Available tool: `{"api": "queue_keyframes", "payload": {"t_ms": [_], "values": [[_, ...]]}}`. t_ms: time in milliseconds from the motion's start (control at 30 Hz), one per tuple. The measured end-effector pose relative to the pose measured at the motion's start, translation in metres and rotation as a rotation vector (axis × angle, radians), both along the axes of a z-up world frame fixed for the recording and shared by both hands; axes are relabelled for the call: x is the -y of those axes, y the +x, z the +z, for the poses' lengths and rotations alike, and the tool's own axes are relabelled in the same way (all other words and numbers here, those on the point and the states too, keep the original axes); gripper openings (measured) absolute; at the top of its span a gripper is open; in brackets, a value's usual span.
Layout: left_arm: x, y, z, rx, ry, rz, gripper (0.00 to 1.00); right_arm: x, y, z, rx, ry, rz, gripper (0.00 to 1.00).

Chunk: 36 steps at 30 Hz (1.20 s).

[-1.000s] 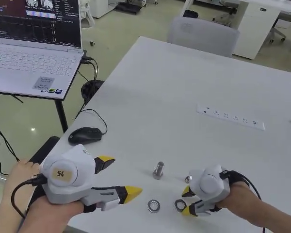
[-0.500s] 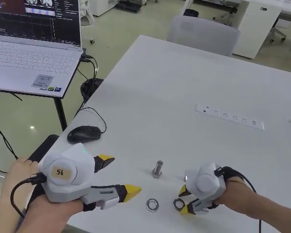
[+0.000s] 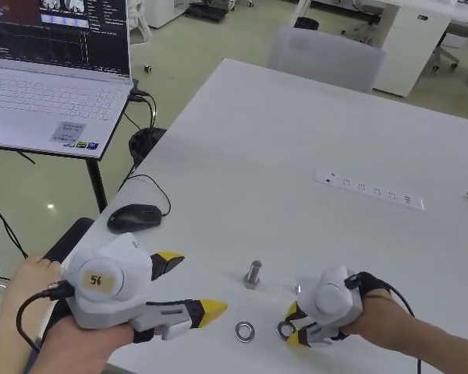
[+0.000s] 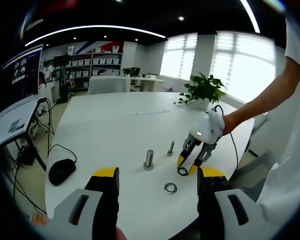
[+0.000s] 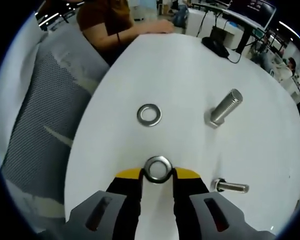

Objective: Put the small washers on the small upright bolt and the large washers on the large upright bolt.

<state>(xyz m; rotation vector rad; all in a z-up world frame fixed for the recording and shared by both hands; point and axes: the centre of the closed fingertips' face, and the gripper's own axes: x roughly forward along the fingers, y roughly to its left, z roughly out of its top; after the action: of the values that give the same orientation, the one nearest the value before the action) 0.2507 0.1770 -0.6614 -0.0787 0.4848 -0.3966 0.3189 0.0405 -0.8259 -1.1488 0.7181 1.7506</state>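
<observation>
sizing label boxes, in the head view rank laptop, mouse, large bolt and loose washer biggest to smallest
1. laptop
2. mouse
3. large bolt and loose washer: about alike, too close to rank

Head view: we look forward and down at the counter point(image 3: 312, 140), above and behind all fingers point(image 3: 210, 310). Left gripper view: we face along its spread fingers point(image 4: 106, 173), set well back. Right gripper view: we sit close, low, a washer point(image 5: 157, 169) between its fingers point(image 5: 126, 175). Shared: large bolt point(image 3: 253, 273), loose washer point(image 3: 245, 332), both beyond the fingers.
</observation>
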Motion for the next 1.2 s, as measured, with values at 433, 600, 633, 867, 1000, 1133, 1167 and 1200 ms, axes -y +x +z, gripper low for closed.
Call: {"api": "queue_keyframes", "payload": {"t_ms": [433, 600, 633, 867, 1000, 1133, 1167, 1200], "values": [[-0.002, -0.001, 0.001, 0.002, 0.003, 0.0, 0.63, -0.003, 0.0, 0.004, -0.016, 0.017, -0.072, 0.24], [-0.001, 0.0, 0.001, 0.003, 0.001, 0.0, 0.63, -0.006, 0.0, 0.008, -0.021, 0.032, -0.09, 0.23], [-0.002, -0.001, 0.001, 0.003, 0.0, 0.001, 0.63, -0.007, 0.0, 0.009, -0.022, 0.037, -0.093, 0.23], [-0.005, -0.003, 0.0, 0.001, 0.004, 0.009, 0.63, -0.015, 0.001, 0.019, -0.014, 0.065, -0.099, 0.23], [-0.007, -0.003, 0.001, 0.0, 0.006, 0.011, 0.63, -0.021, 0.004, 0.028, 0.001, 0.083, -0.1, 0.23], [-0.006, -0.003, 0.0, -0.001, 0.007, 0.01, 0.63, -0.033, 0.014, 0.042, 0.009, 0.126, -0.121, 0.23], [-0.006, -0.003, 0.0, -0.002, 0.007, 0.009, 0.63, -0.035, 0.017, 0.045, 0.01, 0.132, -0.127, 0.23], [-0.005, -0.003, -0.001, -0.002, 0.006, 0.008, 0.63, -0.037, 0.019, 0.049, 0.013, 0.138, -0.132, 0.23]]}}
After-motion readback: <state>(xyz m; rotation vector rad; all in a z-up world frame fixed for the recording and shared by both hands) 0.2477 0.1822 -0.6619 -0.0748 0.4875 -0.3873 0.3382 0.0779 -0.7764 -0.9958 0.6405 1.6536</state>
